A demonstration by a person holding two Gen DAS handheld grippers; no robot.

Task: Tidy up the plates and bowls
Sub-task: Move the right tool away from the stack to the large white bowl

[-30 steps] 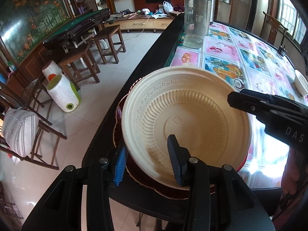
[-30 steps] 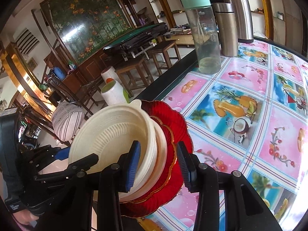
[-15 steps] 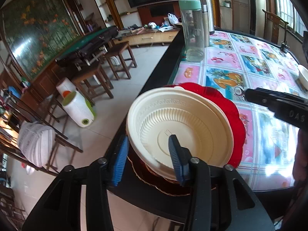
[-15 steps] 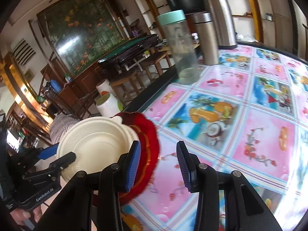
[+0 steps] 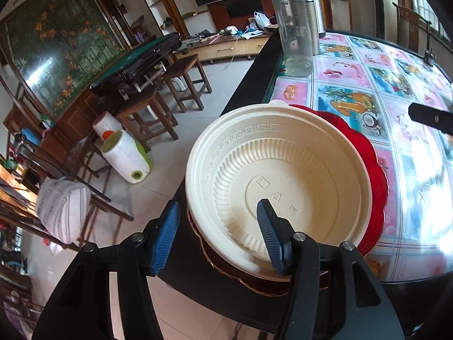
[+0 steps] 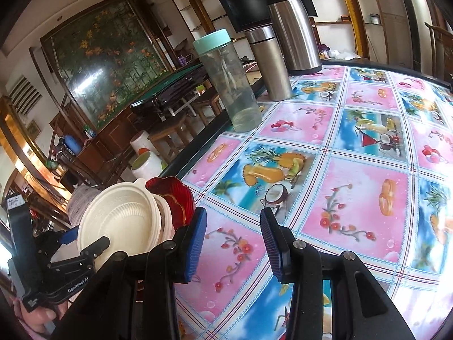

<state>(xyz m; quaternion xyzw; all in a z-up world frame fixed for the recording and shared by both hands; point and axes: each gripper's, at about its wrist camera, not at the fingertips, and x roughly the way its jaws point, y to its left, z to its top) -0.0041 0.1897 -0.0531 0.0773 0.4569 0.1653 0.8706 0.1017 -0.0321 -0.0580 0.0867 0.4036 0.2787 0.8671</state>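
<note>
Bowls: cream bowl [image 5: 279, 181] sits on top of the stack, nested over the red plate [image 5: 373, 170], at the table's [image 5: 354, 90] near corner by the black edge. It fills more of my left view than 0.5 s ago. My left gripper [image 5: 219, 235] has closed in on it: right pad inside the bowl near its 6 o'clock wall, left pad outside the rim around 8 o'clock. Jaws are wide apart; I can't tell whether either pad touches.

Right gripper [image 6: 232, 245] has pulled off the stack since 1 s ago, when it straddled the rim. It now hangs over bare patterned tablecloth, jaws wide, nothing between them. Stack sits at its 9 o'clock, clear of the left pad.

Clear bottle [image 6: 229, 82] with mint lid at 12 o'clock, steel flasks [image 6: 269, 62] just beside it.

Left hand [image 6: 36, 318] shows low in the right view, gripping the left tool's handle.
</note>
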